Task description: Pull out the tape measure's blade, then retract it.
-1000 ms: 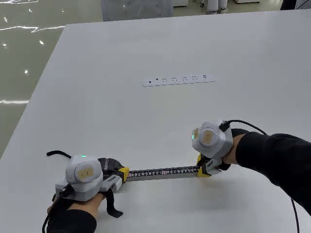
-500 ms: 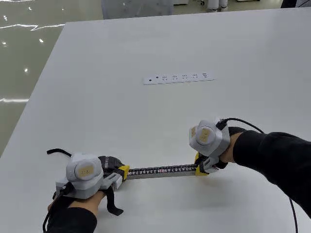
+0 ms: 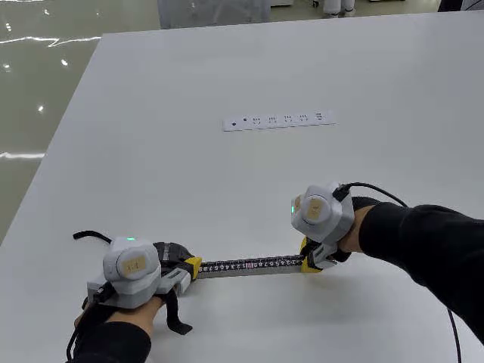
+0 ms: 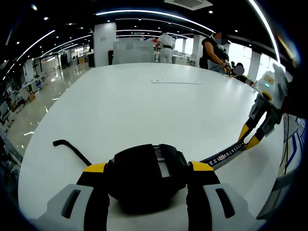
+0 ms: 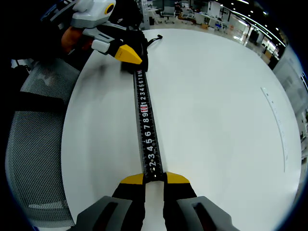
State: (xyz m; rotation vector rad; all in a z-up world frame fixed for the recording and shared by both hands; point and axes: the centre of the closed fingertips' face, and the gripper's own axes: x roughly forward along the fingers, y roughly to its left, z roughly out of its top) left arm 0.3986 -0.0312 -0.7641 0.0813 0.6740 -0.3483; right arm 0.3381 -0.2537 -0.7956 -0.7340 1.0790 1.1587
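A black tape measure case (image 4: 147,175) rests on the white table, clamped between the yellow-tipped jaws of my left gripper (image 3: 181,268). Its blade (image 3: 249,265), black with white numbers, runs out flat to the right across the table. My right gripper (image 3: 310,264) is shut on the blade's free end. In the right gripper view the blade (image 5: 146,125) stretches away from my right gripper (image 5: 154,179) up to the case (image 5: 134,53) and the left gripper (image 5: 126,54). The left gripper view shows the right gripper (image 4: 251,137) at the far right with the blade (image 4: 224,155) leading to it.
A white power strip (image 3: 278,120) lies flat near the table's middle. A black strap (image 3: 92,237) from the case trails to the left, and another loop (image 3: 172,318) lies by the near edge. A mesh chair (image 5: 33,144) stands beside the table. People stand beyond the far end.
My right gripper has slid a little to the left toward the case, so the exposed blade is slightly shorter. The left gripper and case have stayed put.
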